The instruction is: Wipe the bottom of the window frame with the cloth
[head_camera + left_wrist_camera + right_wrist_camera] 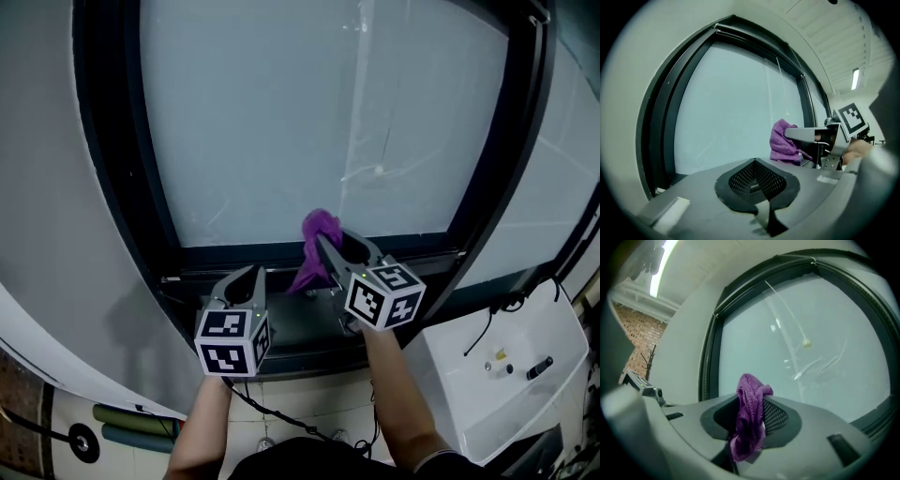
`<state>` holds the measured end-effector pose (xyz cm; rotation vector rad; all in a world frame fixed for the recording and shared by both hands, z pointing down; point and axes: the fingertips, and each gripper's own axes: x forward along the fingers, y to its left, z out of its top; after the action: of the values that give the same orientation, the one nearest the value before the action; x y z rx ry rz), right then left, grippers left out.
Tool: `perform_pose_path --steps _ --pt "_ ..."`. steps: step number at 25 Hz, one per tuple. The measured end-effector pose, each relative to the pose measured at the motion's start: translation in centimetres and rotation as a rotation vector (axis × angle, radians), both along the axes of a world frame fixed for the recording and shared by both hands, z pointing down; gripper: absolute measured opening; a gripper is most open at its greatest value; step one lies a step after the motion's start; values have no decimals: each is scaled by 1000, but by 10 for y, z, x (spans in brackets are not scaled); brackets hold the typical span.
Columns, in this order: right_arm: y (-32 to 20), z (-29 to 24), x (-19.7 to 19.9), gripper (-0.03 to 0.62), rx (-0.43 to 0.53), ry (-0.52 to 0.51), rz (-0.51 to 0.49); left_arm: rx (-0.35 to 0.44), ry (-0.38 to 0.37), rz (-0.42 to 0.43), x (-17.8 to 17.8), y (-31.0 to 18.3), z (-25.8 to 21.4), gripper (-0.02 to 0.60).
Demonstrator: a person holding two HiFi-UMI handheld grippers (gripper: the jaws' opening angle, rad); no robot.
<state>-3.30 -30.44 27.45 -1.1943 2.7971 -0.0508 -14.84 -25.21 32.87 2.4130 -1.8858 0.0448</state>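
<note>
No readable words, numbers, brand names or signs anywhere in these views. Only black-and-white square marker patterns, on the cube (232,342) of the left tool (251,275) and on that of the right tool (328,246), without letters or digits.

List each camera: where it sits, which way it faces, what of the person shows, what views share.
Head view: on the person's head, looking down at the bottom of the window frame; both forearms, left gripper and right gripper show.
Left gripper view: on the left gripper, looking along its shut, empty jaws at the glass; right gripper at right.
Right gripper view: on the right gripper, facing the glass along jaws shut on the purple cloth.
Shared: all three show cloth and glass.
</note>
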Motion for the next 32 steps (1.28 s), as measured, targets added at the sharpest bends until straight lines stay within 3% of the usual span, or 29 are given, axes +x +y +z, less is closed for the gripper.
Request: perform_pose_path --steps 6,14,22,32 --pt "19 -32 58 132 45 -78 -6 52 -4 64 45 -5 -23 9" --pt "18 -11 117 132 28 -28 72 8 0 174 108 -20 -13 8" --pt "10 37 133 132 -70 -2 67 -64 -8 197 135 -30 17 9" --pt "10 48 130 132 -82 18 62 -82 -19 207 139 -29 24 8"
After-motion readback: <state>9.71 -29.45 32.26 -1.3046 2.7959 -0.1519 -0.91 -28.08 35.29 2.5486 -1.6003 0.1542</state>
